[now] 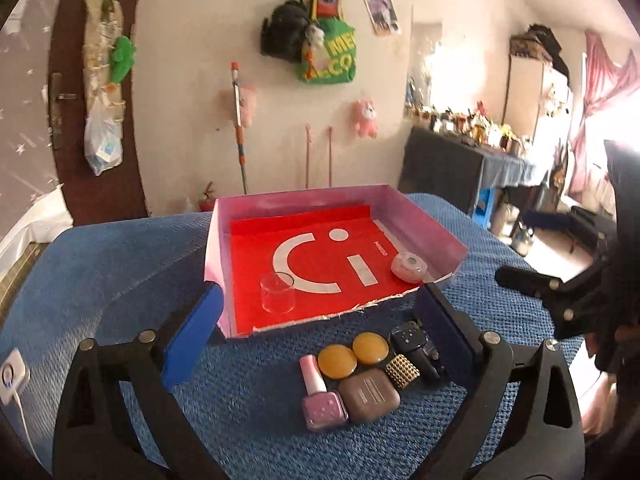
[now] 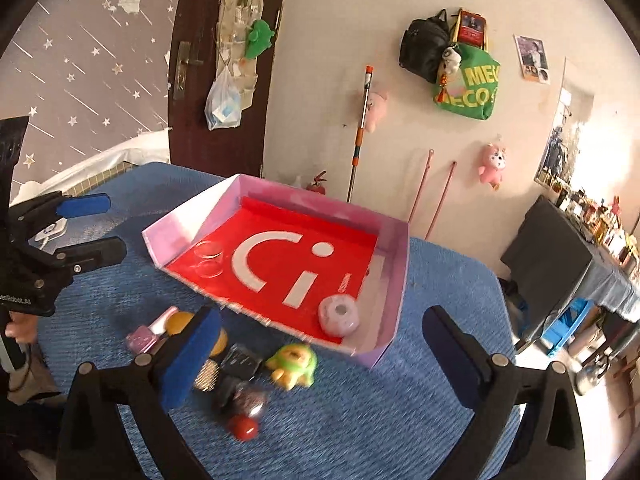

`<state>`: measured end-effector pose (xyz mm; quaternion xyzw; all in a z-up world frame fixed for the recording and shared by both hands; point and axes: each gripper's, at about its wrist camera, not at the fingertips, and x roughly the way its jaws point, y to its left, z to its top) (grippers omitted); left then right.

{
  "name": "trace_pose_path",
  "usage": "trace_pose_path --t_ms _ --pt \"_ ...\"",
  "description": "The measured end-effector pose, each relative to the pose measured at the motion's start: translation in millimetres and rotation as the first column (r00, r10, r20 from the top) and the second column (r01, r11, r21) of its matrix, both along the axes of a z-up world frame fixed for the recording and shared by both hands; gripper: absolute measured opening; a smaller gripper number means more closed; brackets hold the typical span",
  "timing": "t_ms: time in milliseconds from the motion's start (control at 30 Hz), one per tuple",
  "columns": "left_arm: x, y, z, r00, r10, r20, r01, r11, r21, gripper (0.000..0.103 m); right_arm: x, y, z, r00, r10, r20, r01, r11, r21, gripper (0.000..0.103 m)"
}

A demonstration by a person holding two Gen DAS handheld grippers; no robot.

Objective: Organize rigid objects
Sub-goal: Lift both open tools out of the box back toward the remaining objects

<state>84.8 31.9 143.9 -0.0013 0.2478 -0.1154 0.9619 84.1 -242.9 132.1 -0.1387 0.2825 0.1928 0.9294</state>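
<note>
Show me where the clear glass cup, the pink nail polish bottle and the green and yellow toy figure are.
Clear glass cup [image 1: 277,293]: left wrist view, middle of its side wall.
Pink nail polish bottle [image 1: 323,405]: left wrist view, on the square bottle body.
Green and yellow toy figure [image 2: 293,363]: right wrist view, middle of its body.

Right gripper open, empty, above green toy beside tray.

Both grippers stand wide open over the blue cloth; between the left gripper's jaws sit the small things, and past them the box's low front lip opens onto bare red floor.
</note>
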Motion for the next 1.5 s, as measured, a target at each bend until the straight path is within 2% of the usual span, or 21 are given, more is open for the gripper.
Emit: trace_pose_path --t_ms 133,300,433,600,767,833,1000,1167,1300,1500 --pt "-17.4 -0.4 -8.6 0.999 0.026 0.021 -0.026 1.0 -0.002 0.098 -22.6 0.9 -13.9 0.999 -0.025 0.028 0.025 1.0 0.007 0.103" --pt "-32.1 -3.1 -23.5 0.999 0.042 0.005 -0.042 0.999 -0.02 0.098 -42.8 -2.8 -32.4 0.996 -0.083 0.036 0.081 0.995 0.062 0.103" --pt "-39.4 -8.7 -35.8 0.997 0.074 0.008 -0.074 0.997 0.005 0.098 -52.2 -7.2 -48.5 0.993 -0.121 0.009 0.119 0.985 0.122 0.103" --pt "-50.3 -18.9 -57.2 0.994 0.107 0.024 -0.108 0.993 0.039 0.098 -68.2 -13.2 -67.6 0.98 -0.197 0.037 0.187 0.965 0.185 0.103" --pt "-61.6 -22.9 -78.4 0.992 0.12 0.047 -0.122 0.992 0.035 0.098 -80.8 -8.5 -82.6 0.968 -0.227 0.109 0.206 0.963 0.173 0.103" --pt "-62.1 -22.3 -84.2 0.99 0.132 0.049 -0.134 0.99 0.037 0.098 -80.6 -7.3 -88.9 0.966 -0.235 0.105 0.215 0.961 0.173 0.103" --pt "-55.8 -13.9 -95.1 0.99 0.139 -0.014 -0.139 0.99 -0.009 0.098 -75.1 -9.3 -107.2 0.969 -0.242 0.041 0.23 0.954 0.194 0.103" --pt "-48.1 -10.1 -99.0 0.988 0.145 -0.048 -0.146 0.989 -0.02 0.098 -69.6 -8.9 -120.0 0.968 -0.25 0.0 0.246 0.952 0.181 0.103" --pt "-40.1 -9.0 -99.5 0.986 0.147 -0.076 -0.148 0.989 -0.011 0.098 -64.6 -4.7 -119.7 0.97 -0.243 -0.002 0.24 0.957 0.163 0.103" --pt "-21.1 -2.3 -97.4 0.979 0.128 -0.162 -0.134 0.991 -0.027 0.098 -47.2 -1.3 -112.8 0.974 -0.223 -0.037 0.226 0.967 0.12 0.103"
